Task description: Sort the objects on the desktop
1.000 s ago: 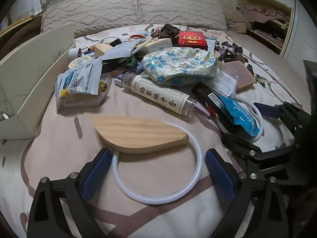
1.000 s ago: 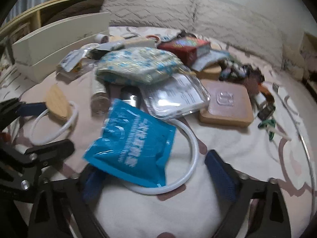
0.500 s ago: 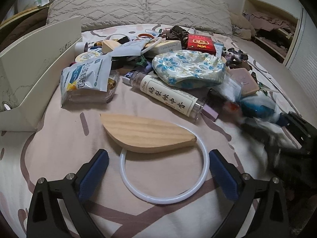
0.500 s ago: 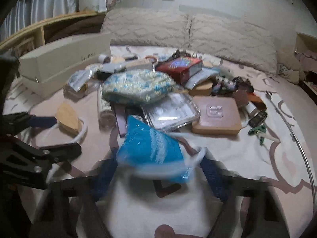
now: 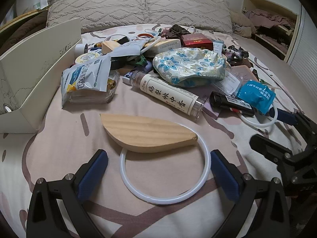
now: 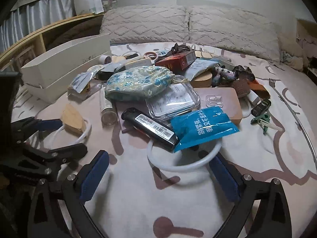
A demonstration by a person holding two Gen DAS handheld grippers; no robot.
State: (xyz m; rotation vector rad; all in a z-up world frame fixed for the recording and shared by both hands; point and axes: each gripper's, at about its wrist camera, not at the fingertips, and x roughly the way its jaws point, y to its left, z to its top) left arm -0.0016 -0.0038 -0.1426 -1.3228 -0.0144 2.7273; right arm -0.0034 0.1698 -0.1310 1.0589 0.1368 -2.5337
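Note:
A pile of small objects lies on the bed. My left gripper is open and empty, its fingers on either side of a white ring that lies under a leaf-shaped wooden piece. My right gripper is open and empty around a second white ring. A blue packet and a black lighter rest on that ring's far part. A floral pouch and a labelled tube lie further back.
A white shoe box stands open at the left. A clear plastic case, a brown pad, a red box and a green clip crowd the middle and right. Pillows line the back.
The right gripper lifted the blue packet and ring, then let them go; they lie on the bed again, the packet further back. Both cameras have pulled back a little.

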